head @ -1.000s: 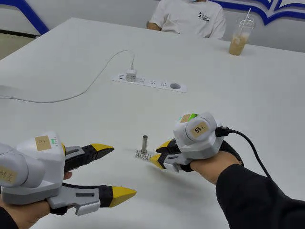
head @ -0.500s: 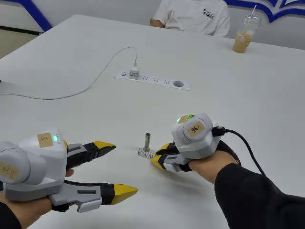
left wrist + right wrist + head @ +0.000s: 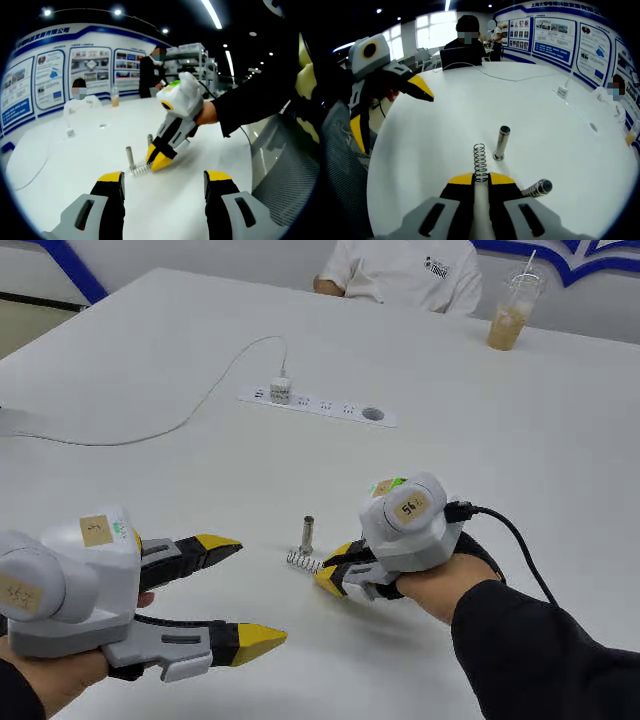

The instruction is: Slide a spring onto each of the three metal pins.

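Note:
My right gripper (image 3: 328,570) is shut on one end of a small metal spring (image 3: 300,561), held roughly level just above the white table (image 3: 200,470). The spring's free end points toward a short upright metal pin (image 3: 307,534) and lies beside its base. In the right gripper view the spring (image 3: 480,162) sticks out from the closed yellow tips, left of the pin (image 3: 501,143). A second pin with a spring around it (image 3: 537,188) shows just right of the jaws. My left gripper (image 3: 242,590) hovers open and empty at the near left, and from it I see the spring (image 3: 140,169) and pin (image 3: 130,157).
A white power strip (image 3: 318,405) with a plugged charger (image 3: 281,390) and a long cable lies mid-table. An iced drink cup (image 3: 508,315) stands at the far right. A person in a white shirt (image 3: 400,275) sits at the far edge. A black cable (image 3: 510,535) trails from my right gripper.
The head view has shifted a little. Both grippers, the spring and the pin keep nearly the same places relative to each other.

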